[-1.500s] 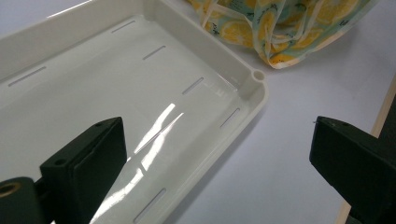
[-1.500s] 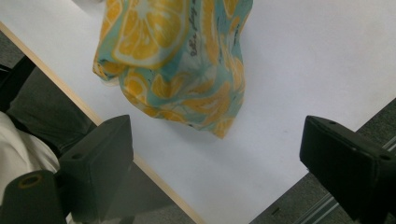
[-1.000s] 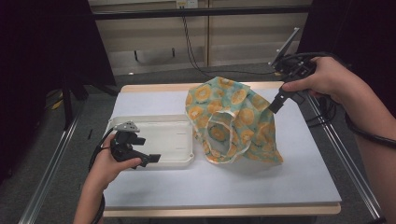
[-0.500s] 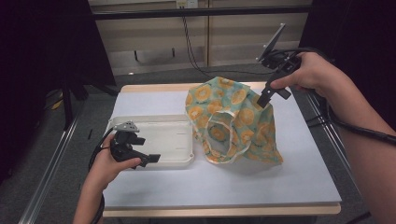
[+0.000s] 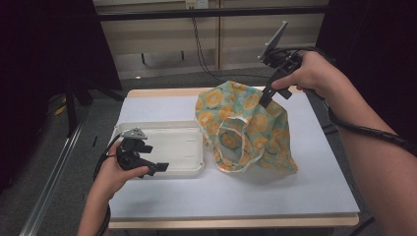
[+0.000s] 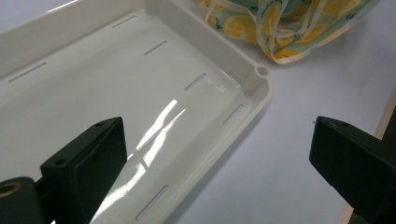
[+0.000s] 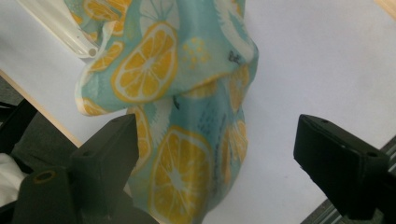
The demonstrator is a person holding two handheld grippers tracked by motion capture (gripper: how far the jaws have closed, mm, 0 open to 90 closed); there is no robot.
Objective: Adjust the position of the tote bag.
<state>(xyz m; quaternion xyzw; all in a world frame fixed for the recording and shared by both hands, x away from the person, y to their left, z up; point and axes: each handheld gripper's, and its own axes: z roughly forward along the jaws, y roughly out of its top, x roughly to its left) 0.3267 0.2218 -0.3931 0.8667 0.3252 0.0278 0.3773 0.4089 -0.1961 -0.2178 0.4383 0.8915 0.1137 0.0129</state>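
— What is the right claw [image 5: 265,100] doing?
— Its blocky black jaws stand apart, though they have just been closing a little. In the right gripper view the cloth [image 7: 187,140] hangs between them, its soft folds close to the left-hand pad; I cannot tell whether it touches.

— Describe the cloth.
— Thin, limp fabric, teal, printed with orange and yellow citrus slices, with a pale hem. It lies crumpled in a heap [image 5: 243,128] on the matte, pale grey surface [image 5: 314,187], toward its far right corner, one fold peaked up under the claw.

— And the left claw [image 5: 156,167]?
— Spread wide, holding nothing, over the near right corner of the tray [image 6: 116,74]. That tray is glossy white plastic, shallow and rectangular, with slots, just left of the cloth.
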